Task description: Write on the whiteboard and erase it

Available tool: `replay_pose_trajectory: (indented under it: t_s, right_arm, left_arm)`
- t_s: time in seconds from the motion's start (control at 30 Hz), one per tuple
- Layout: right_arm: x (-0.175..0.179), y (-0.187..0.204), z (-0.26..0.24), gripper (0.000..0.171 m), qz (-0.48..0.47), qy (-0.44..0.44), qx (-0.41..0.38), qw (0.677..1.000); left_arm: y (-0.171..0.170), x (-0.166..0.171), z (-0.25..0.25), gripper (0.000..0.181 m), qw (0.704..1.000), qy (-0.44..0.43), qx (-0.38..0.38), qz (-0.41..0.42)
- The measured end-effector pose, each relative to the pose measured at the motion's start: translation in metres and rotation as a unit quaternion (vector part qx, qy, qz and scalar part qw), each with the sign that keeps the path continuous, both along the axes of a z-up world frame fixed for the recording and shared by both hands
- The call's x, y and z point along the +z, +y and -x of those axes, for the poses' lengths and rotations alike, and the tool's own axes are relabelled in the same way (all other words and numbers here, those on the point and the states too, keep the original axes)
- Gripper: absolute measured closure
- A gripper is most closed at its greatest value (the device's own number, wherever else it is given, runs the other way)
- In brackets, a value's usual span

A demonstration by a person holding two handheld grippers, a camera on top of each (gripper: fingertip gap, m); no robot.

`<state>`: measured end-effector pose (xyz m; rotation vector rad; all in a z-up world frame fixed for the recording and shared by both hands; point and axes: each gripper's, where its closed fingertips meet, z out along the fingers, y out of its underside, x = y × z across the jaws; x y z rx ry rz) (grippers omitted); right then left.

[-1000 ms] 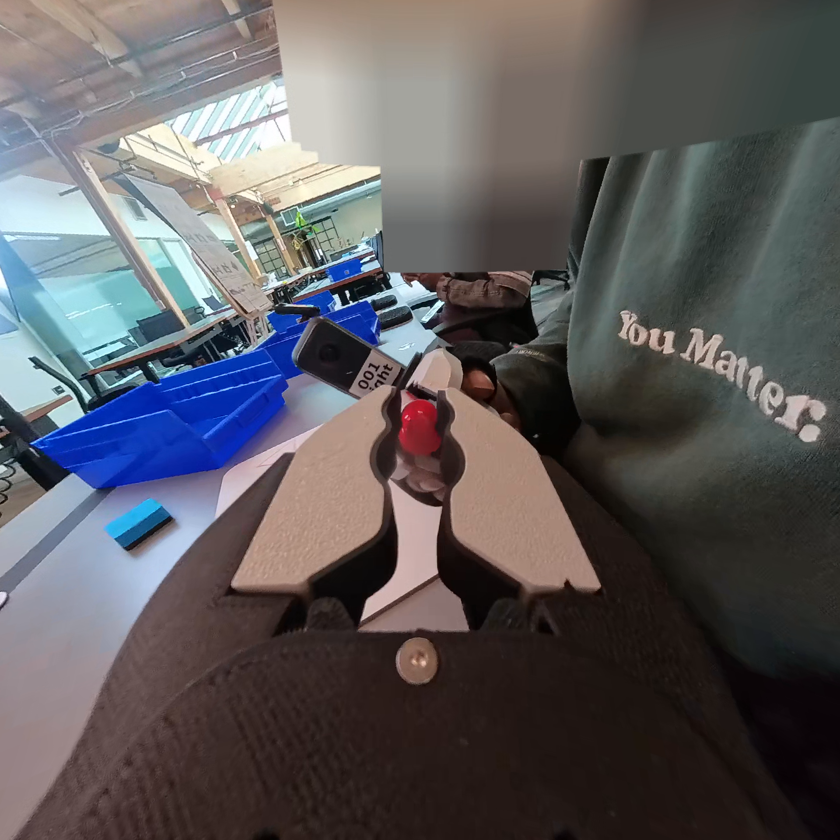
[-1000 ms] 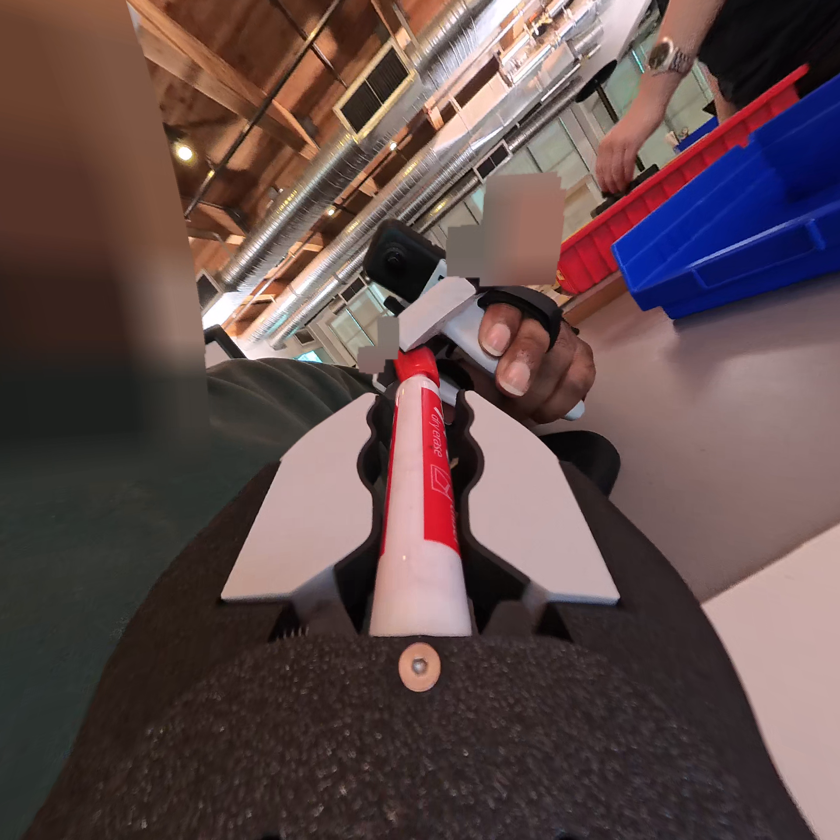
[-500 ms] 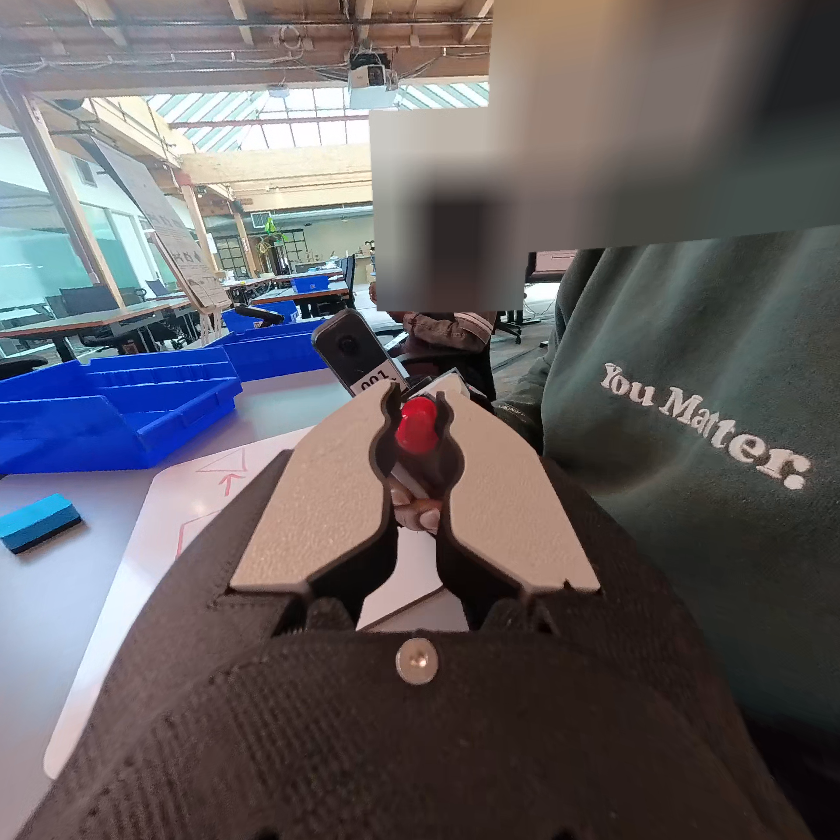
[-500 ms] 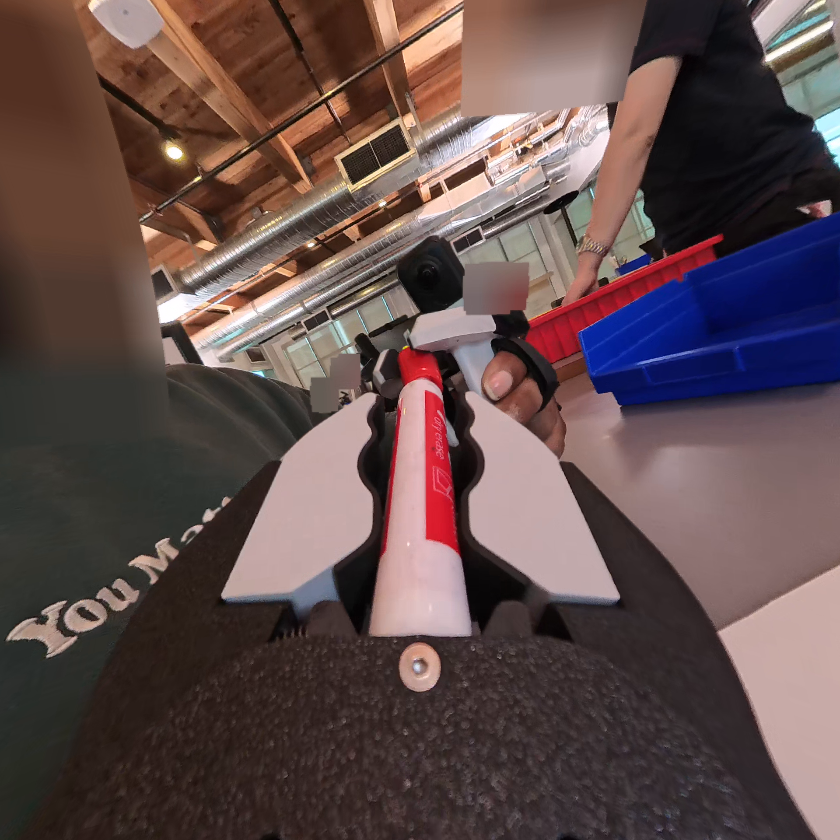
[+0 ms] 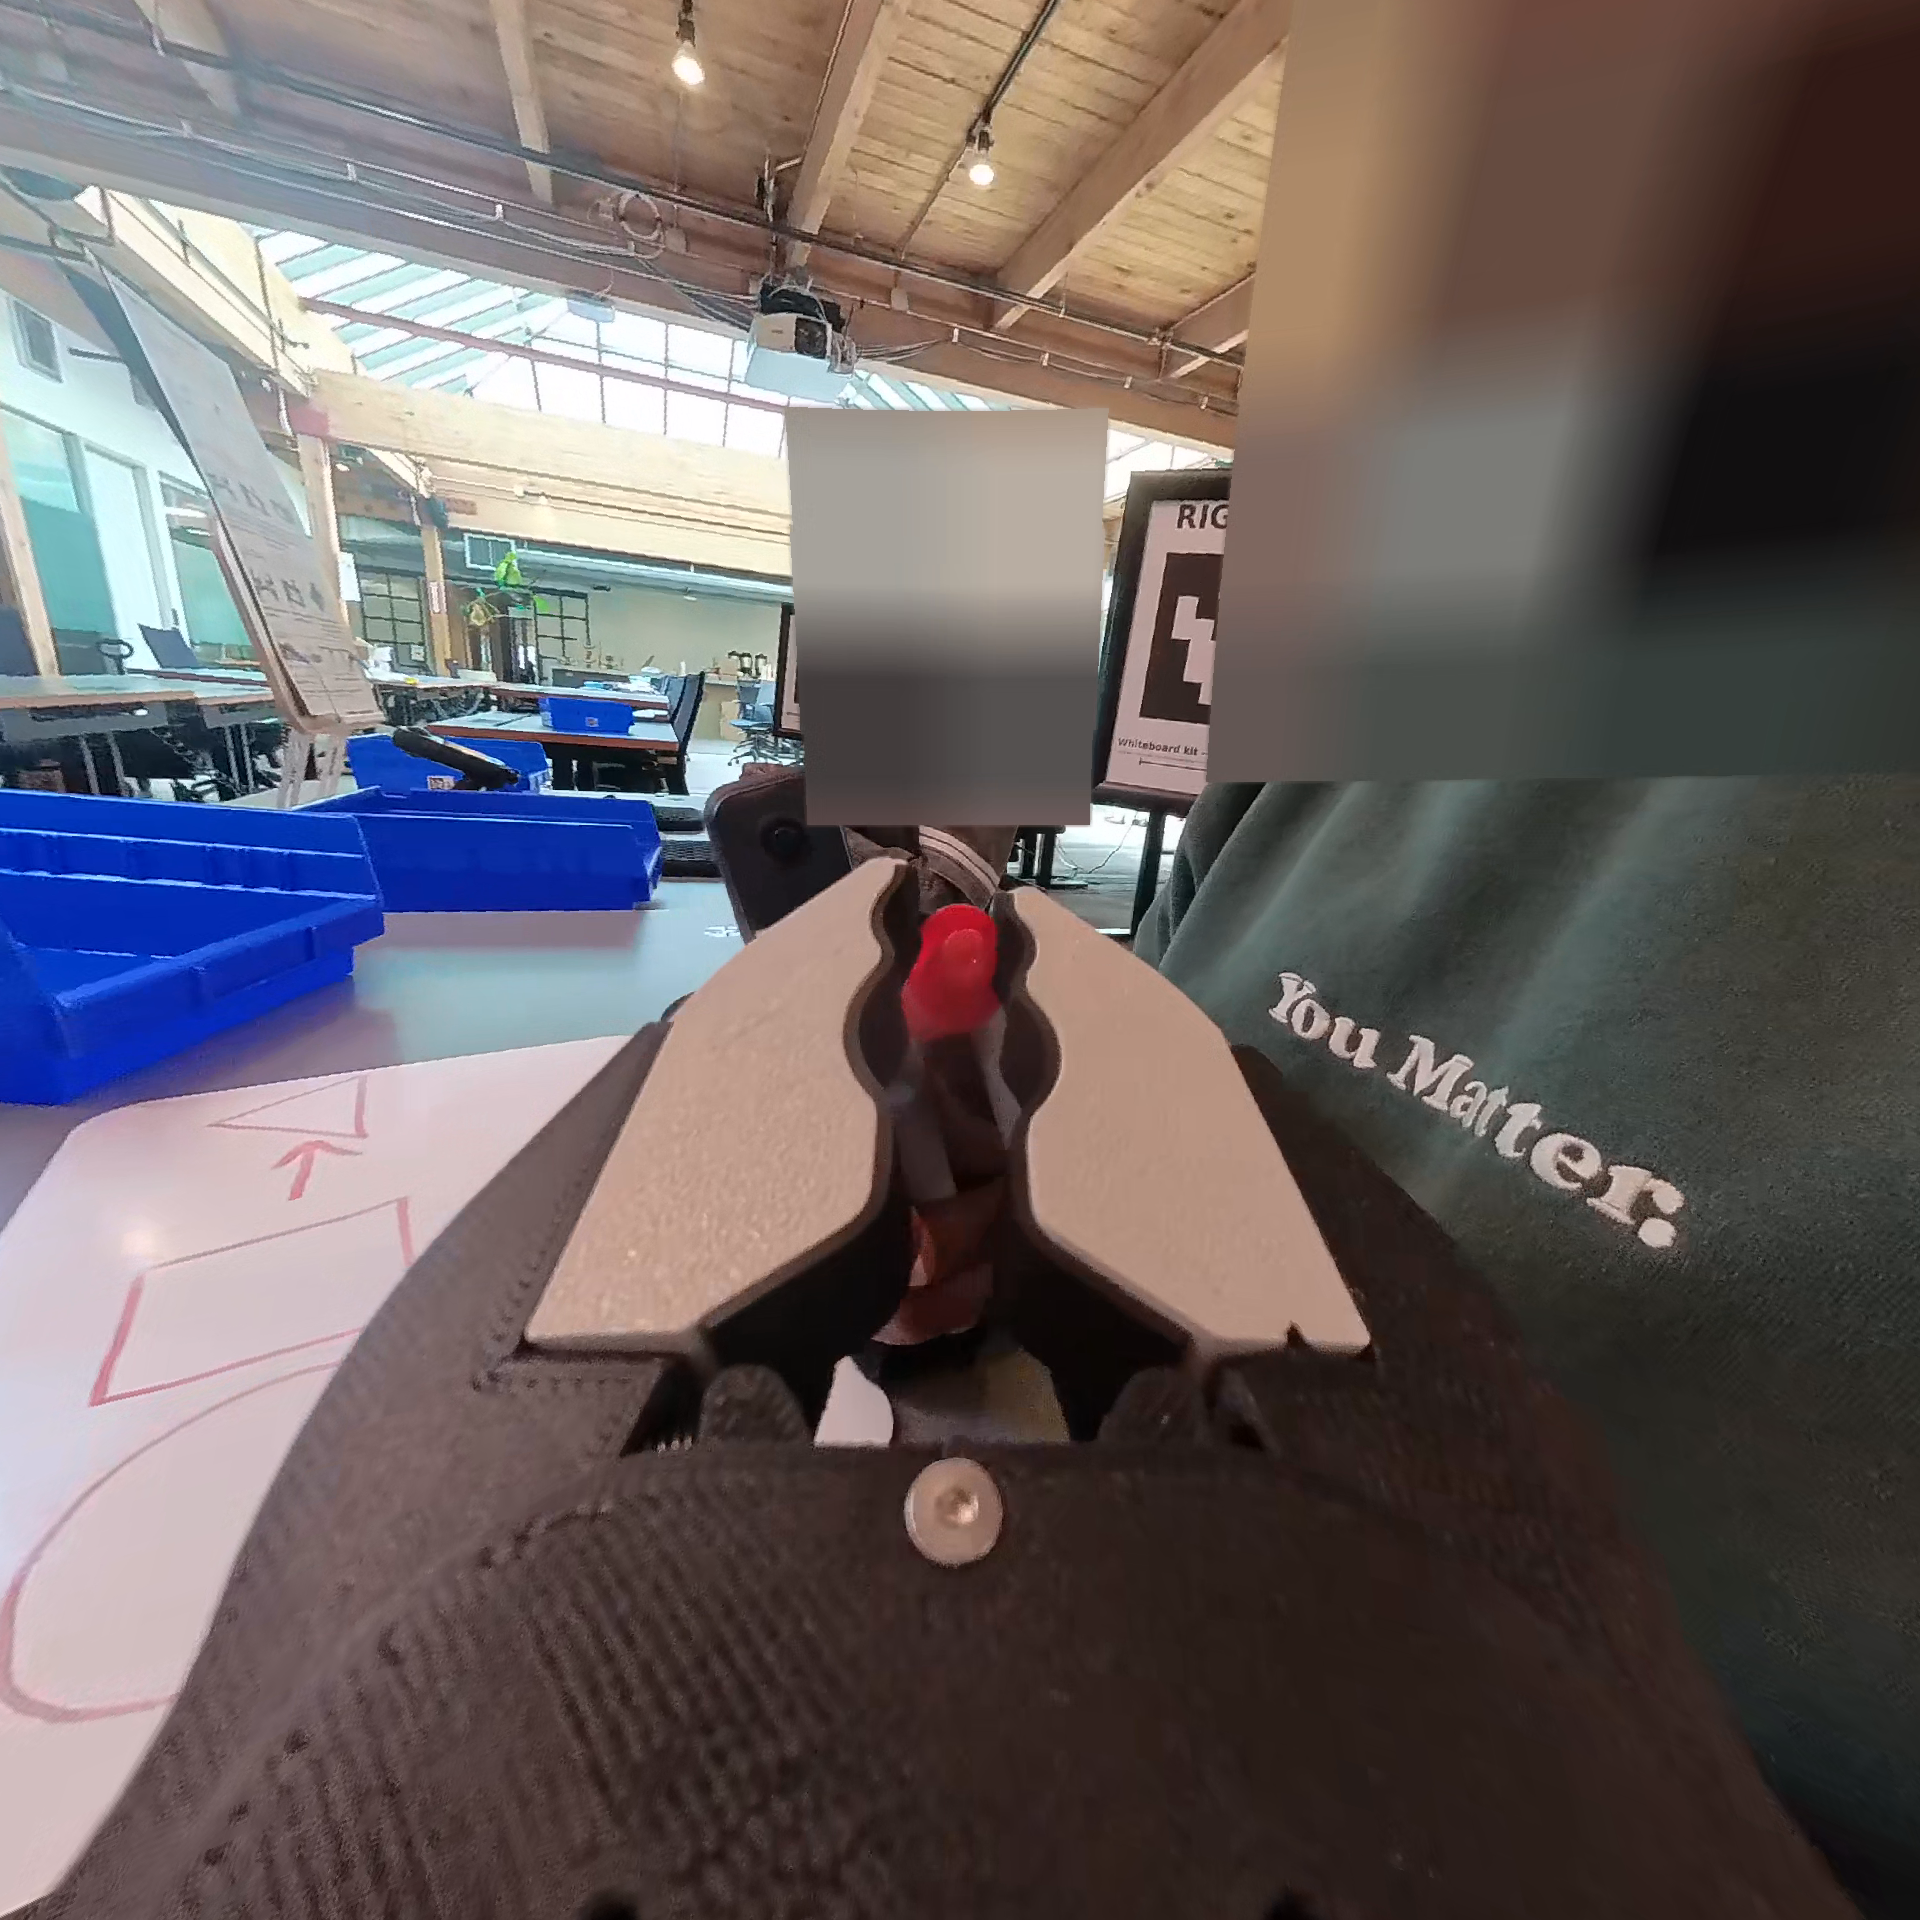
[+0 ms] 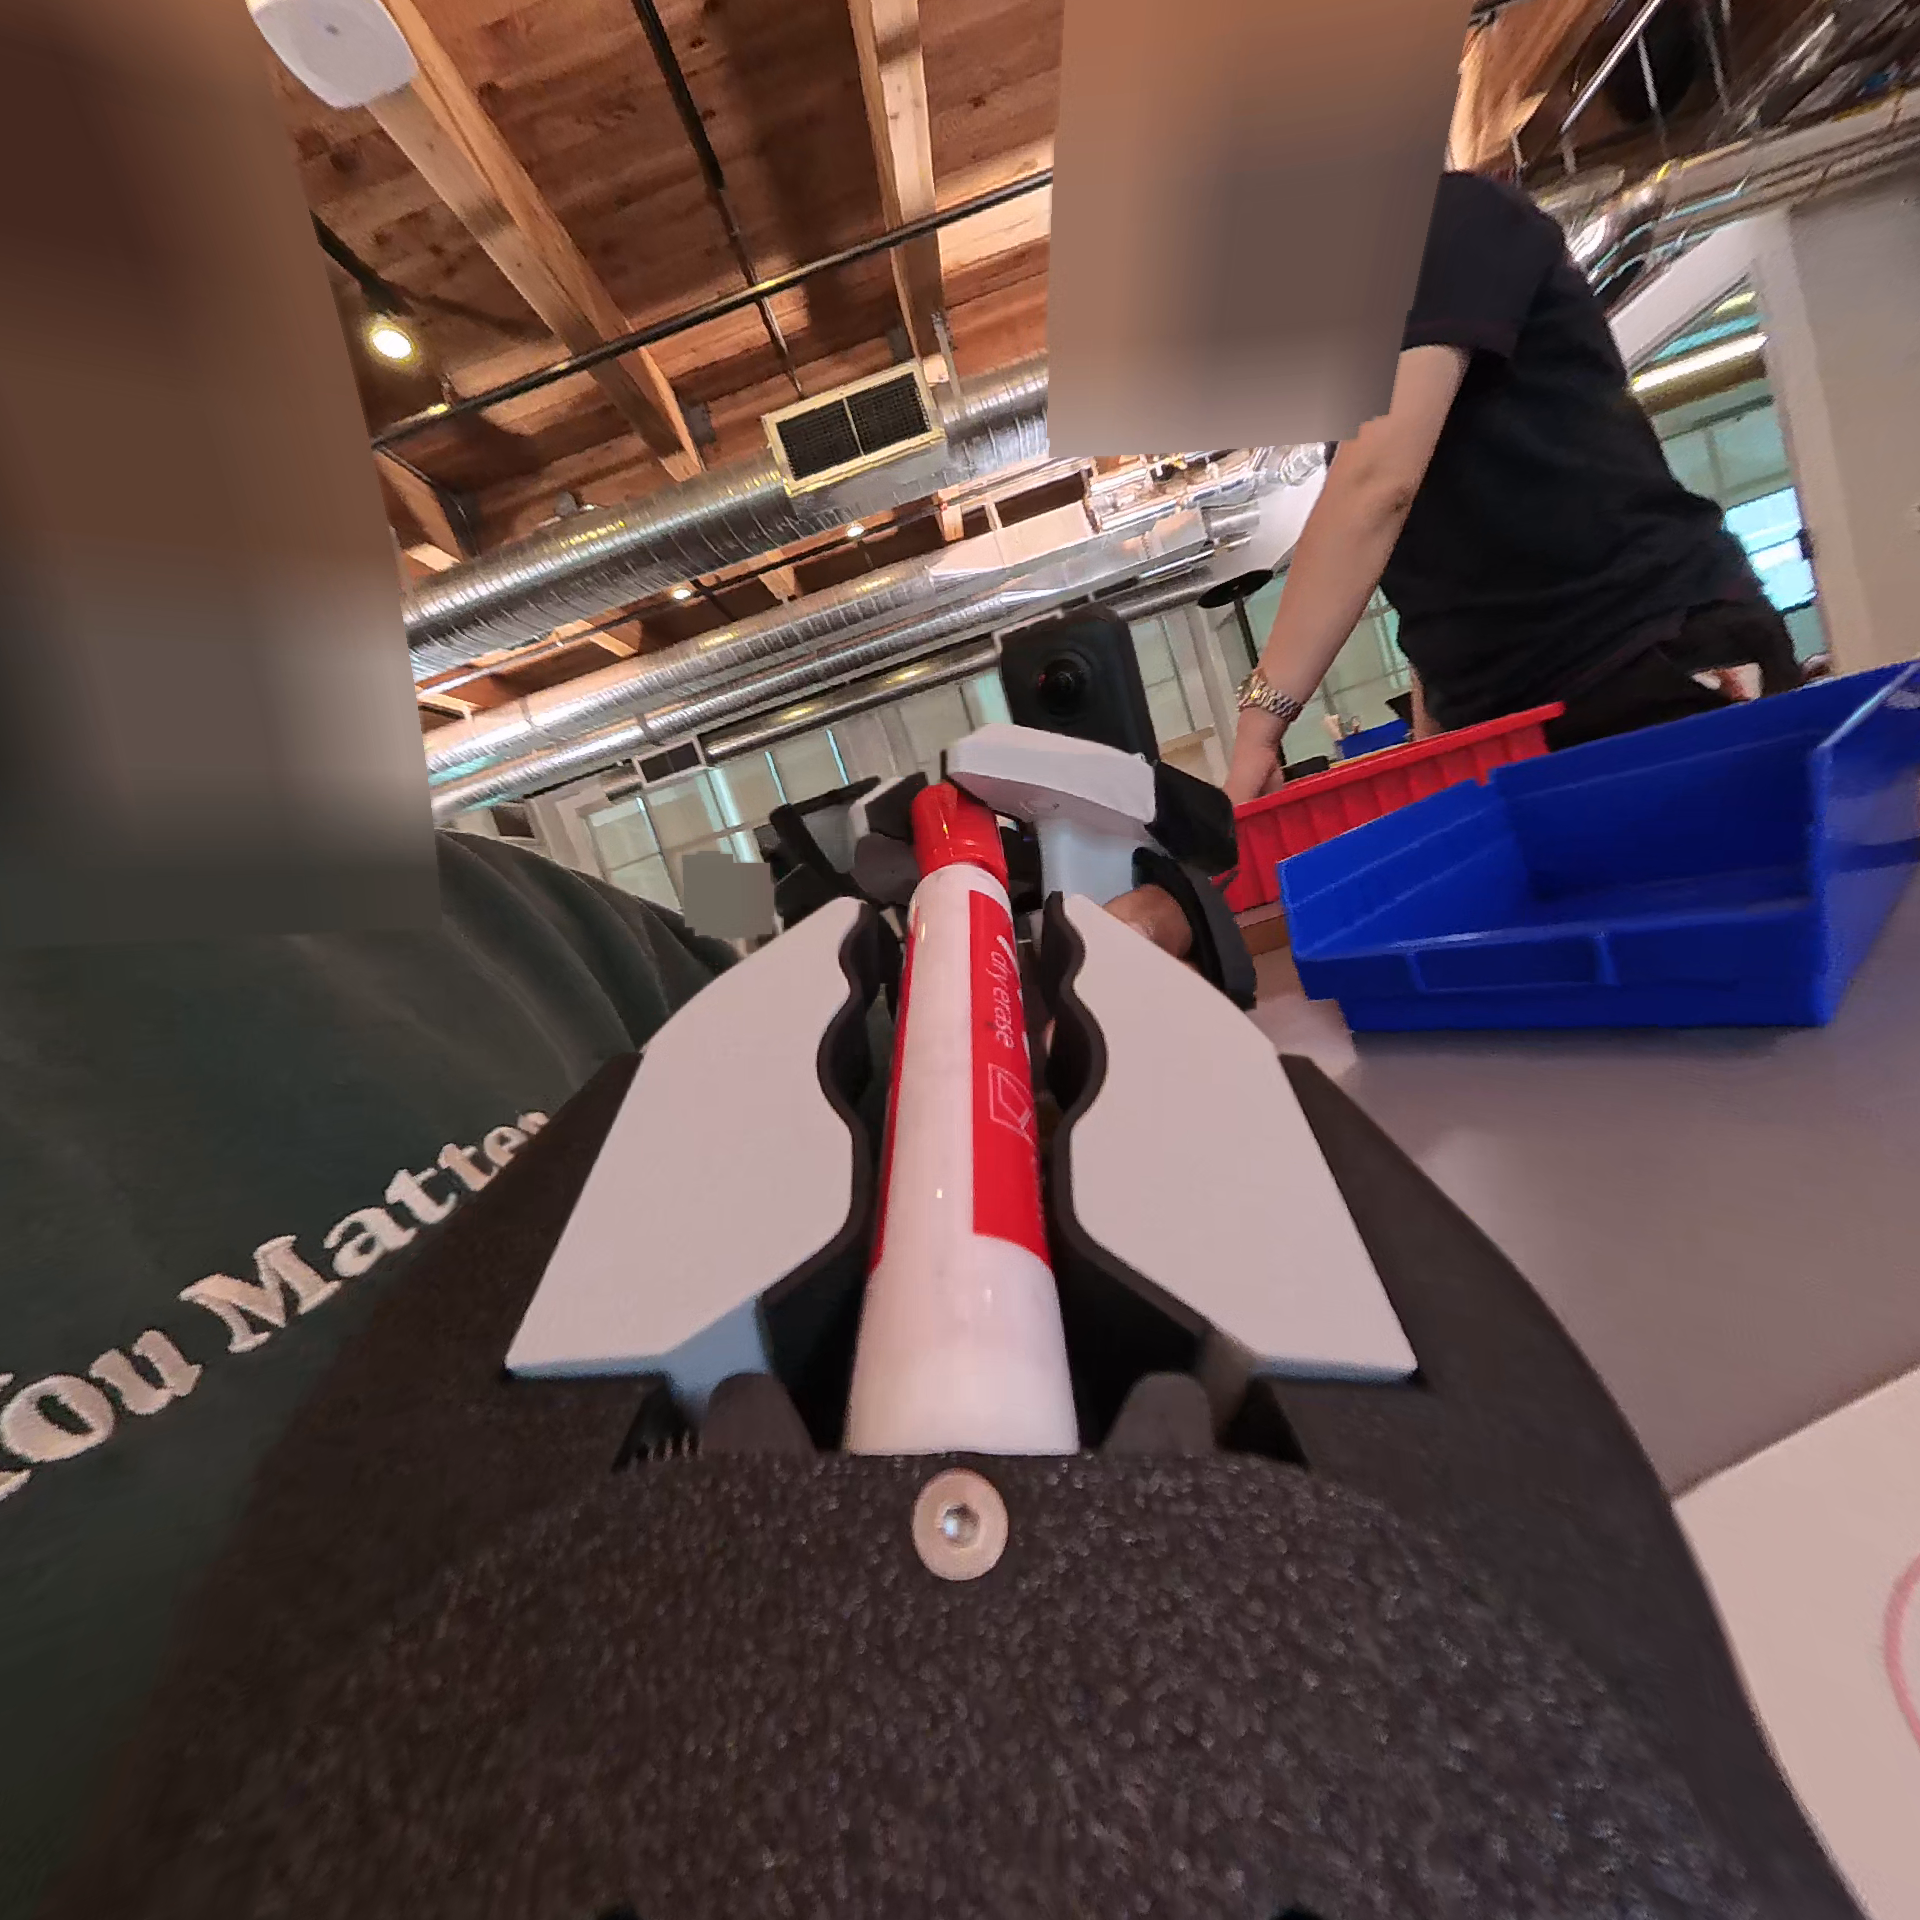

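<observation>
A red-and-white dry-erase marker (image 6: 961, 1143) lies lengthwise in my right gripper (image 6: 961, 914), which is shut on its barrel. Its red cap (image 5: 948, 977) points at my left gripper (image 5: 951, 914), whose fingertips are shut on the cap. The two grippers face each other, held up in front of a green sweatshirt (image 5: 1558, 1195). In the right wrist view the cap (image 6: 951, 831) meets the left gripper (image 6: 1049, 790). The whiteboard (image 5: 208, 1299) lies flat on the grey table and bears red drawn shapes. Its corner shows in the right wrist view (image 6: 1849, 1558).
Blue bins (image 5: 187, 935) stand on the table beyond the whiteboard; one also shows in the right wrist view (image 6: 1610, 914), with a red bin (image 6: 1392, 790) behind it. A person in a black shirt (image 6: 1538, 468) stands by the red bin. Only a small space, under 4 cm, lies between the two pairs of fingers.
Both grippers have swung round together with the marker held between them. More of the whiteboard's drawing now shows in the left wrist view, and the blue eraser has left it.
</observation>
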<state>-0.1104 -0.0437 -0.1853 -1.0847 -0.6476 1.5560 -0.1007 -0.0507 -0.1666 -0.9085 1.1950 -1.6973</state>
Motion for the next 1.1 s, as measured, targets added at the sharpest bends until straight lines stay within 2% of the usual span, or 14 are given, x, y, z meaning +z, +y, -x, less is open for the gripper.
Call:
replay_pose_trajectory:
  t_s: [0.2,0.33,0.53,0.73,0.83,1.0,1.1]
  right_arm:
    - [0.001,-0.003,-0.002,0.140,-0.047,-0.019,-0.044,0.998]
    - [0.001,0.000,-0.006,0.139,-0.081,-0.046,-0.093,0.991]
    - [-0.009,0.007,-0.010,0.138,-0.138,-0.132,-0.166,0.967]
    - [-0.016,0.006,-0.005,0.138,-0.163,-0.177,-0.153,0.958]
    - [-0.026,0.007,0.000,0.138,-0.175,-0.231,-0.147,0.946]
    - [-0.022,0.007,-0.004,0.138,-0.151,-0.207,-0.125,0.958]
    - [-0.023,0.008,-0.004,0.138,-0.149,-0.207,-0.123,0.959]
  left_arm:
    - [-0.002,-0.001,0.001,0.163,1.000,-0.001,-0.020,0.015]
    - [0.005,-0.006,0.000,0.162,1.000,0.016,0.001,0.016]
    - [0.015,-0.028,-0.002,0.162,0.992,0.118,0.038,-0.024]
    - [0.012,-0.054,-0.001,0.161,0.976,0.199,0.044,-0.079]
    - [0.010,-0.043,0.001,0.162,0.981,0.172,0.049,-0.080]
    - [0.012,-0.036,0.006,0.162,0.988,0.151,0.024,-0.027]
    - [0.011,-0.038,0.005,0.161,0.987,0.154,0.022,-0.029]
